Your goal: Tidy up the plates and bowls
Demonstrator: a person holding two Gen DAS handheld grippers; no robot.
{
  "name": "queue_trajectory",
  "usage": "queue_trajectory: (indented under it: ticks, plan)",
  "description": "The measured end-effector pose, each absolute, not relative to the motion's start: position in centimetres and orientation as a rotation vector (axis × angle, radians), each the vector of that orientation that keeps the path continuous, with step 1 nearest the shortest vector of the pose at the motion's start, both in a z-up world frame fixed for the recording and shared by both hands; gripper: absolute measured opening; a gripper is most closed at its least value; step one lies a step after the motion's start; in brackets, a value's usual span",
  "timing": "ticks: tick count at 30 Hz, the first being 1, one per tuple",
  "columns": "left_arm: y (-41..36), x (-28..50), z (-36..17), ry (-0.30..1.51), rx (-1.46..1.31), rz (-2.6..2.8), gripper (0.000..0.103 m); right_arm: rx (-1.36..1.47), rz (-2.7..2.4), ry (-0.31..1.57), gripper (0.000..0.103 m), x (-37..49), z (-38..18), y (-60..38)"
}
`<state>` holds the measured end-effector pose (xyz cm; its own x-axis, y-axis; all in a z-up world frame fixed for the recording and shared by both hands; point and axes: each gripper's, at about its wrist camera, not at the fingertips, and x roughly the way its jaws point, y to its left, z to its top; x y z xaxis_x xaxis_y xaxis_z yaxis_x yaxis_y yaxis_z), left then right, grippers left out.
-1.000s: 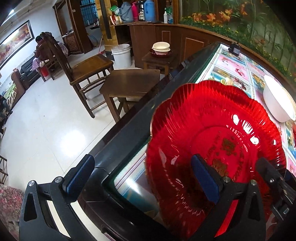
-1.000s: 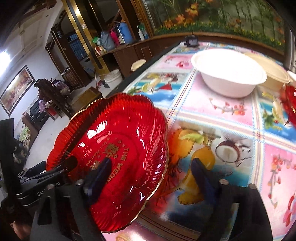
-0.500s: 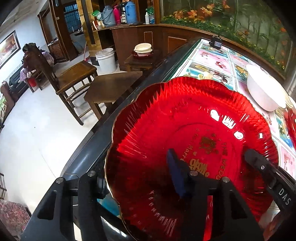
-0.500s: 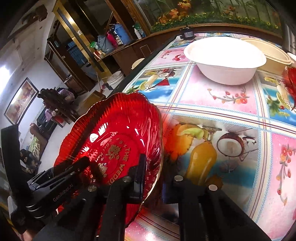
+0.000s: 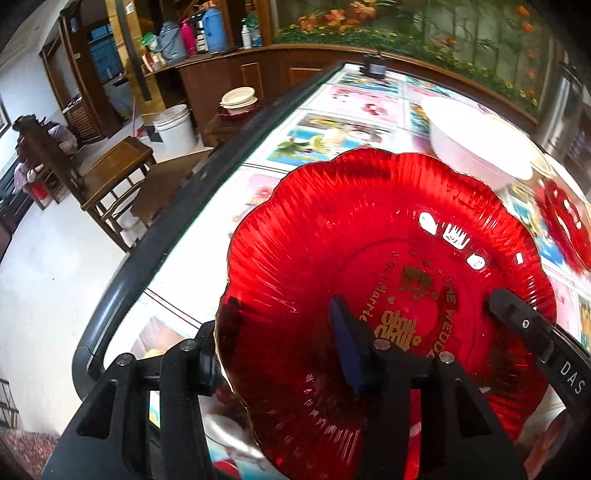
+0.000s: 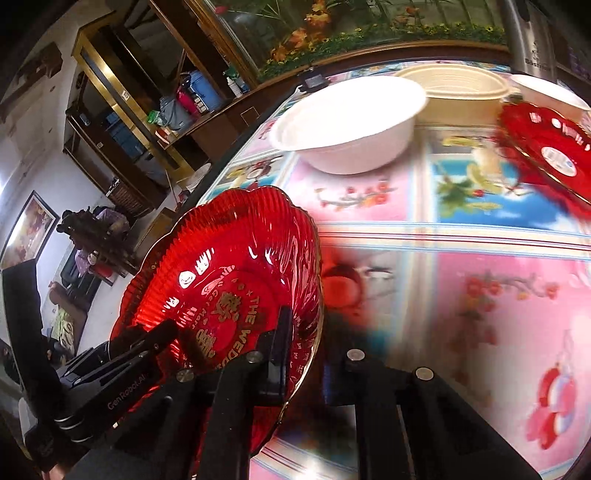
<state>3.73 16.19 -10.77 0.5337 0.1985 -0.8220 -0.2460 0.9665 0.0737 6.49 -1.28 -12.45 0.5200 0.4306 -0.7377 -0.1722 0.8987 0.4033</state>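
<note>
While the red plate (image 5: 388,280) tilts above the table (image 6: 424,236), short of the white bowl (image 6: 347,122), my right tongs (image 6: 306,354) clamp its rim, and my left tongs (image 5: 273,354) are closing over its opposite edge.

red fluted plate (image 5: 332,266): gold lettering; tilted, off the table | white bowl (image 6: 351,122): upright; beyond it

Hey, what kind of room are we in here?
Probably a home dining room or small eatery: a long table under a fruit-print cover with bowls and red plates, wooden chairs, thermos flasks on a sideboard.
</note>
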Motion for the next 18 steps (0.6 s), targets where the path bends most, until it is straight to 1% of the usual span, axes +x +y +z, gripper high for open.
queue_trajectory:
  ticks: [5,10,13,16,18]
  plan:
    - [15.9,2.5,-10.6,0.99,-0.057,0.259,0.048,0.261,0.366,0.946,0.013,5.2,-12.3,-1.4]
    - [17.6,1.0,-10.4,0.991,-0.111,0.295,0.048,0.193,0.444,0.899,0.014,3.6,-11.7,0.0]
    - [18.2,0.7,-10.4,0.984,-0.095,0.335,0.048,0.162,0.485,0.893,0.015,3.1,-11.6,1.1]
    - [18.5,0.9,-10.7,0.988,-0.063,0.374,0.048,0.128,0.514,0.946,0.019,3.8,-12.0,2.1]
    - [18.7,0.5,-10.5,0.99,-0.063,0.394,0.05,0.129,0.524,0.932,0.025,3.5,-11.5,1.9]
